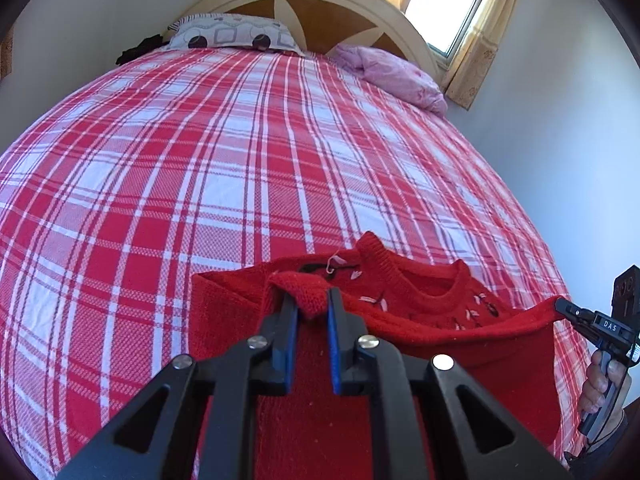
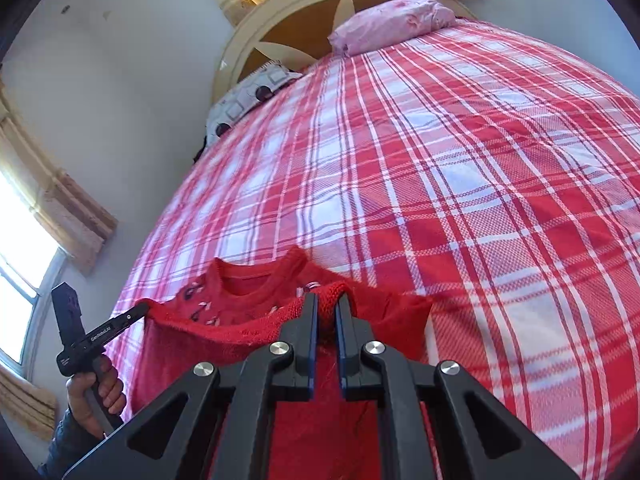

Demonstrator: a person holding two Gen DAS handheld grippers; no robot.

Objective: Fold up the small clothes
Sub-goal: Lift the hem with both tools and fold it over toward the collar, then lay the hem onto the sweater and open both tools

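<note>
- Left wrist view: the left gripper pinches a bunched bit of a small red sweater, at what looks like one shoulder. The garment hangs from the claw over the near edge of the bed.
- The sweater's long axis runs left to right between the two claws, neckline toward the far side. At the right edge the right gripper, held by a hand, is pressed together on the other shoulder, so the top edge is stretched between them (slightly sagging in the middle).
- The bed with its red plaid cover lies straight ahead and below, and it looks bare where the sweater would be laid.
- Right wrist view: the right gripper's blue pads are closed on a fold of red knit, with the body of the sweater hanging below.
- The left gripper appears at the near left, clamped on the opposite corner. Both claws seem equally near the garment.
- A patterned pillow and a pink pillow lie far off by the headboard, well apart from the sweater, and nothing stands in the way.
</note>
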